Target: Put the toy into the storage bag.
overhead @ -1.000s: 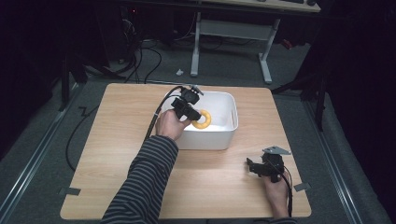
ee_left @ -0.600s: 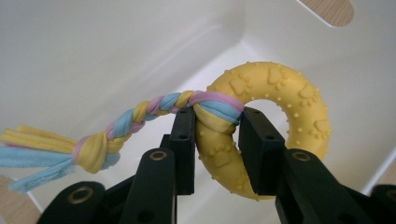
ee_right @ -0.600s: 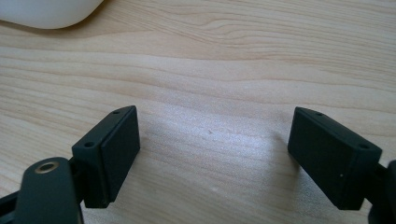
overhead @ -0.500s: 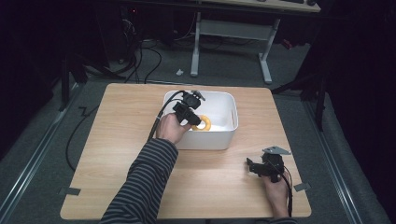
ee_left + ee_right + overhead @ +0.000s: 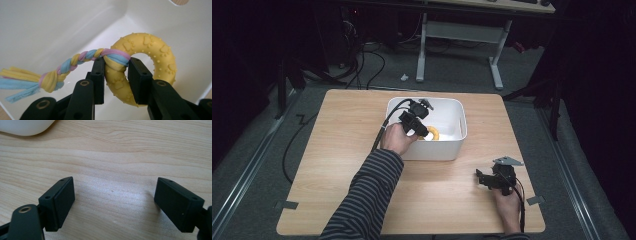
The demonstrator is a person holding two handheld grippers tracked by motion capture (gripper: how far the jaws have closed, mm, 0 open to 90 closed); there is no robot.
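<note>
Yellow rubber fills the grip of my left tool (image 5: 116, 75): its two black jaws are pinched on the ring toy (image 5: 145, 62), a knobbly yellow ring stamped with paw prints, right where a braided rope (image 5: 75, 62) of pink, blue and yellow cloth is looped around it. The braid runs off to the left in the left gripper view and ends past a knot in a loose fringe. From the high view, my left hand (image 5: 397, 137) holds that tool (image 5: 426, 131) over the white tub (image 5: 459, 135), which stands on the far middle of the wooden worktop (image 5: 337, 150), and the ring toy (image 5: 433, 134) sits inside the tub's walls. My right tool (image 5: 113, 202) has its jaws spread wide with only bare wood grain between them. It rests low at the near right part of the worktop (image 5: 125, 150), well apart from the tub, whose rounded white corner (image 5: 25, 126) shows at the top left of the right gripper view.
</note>
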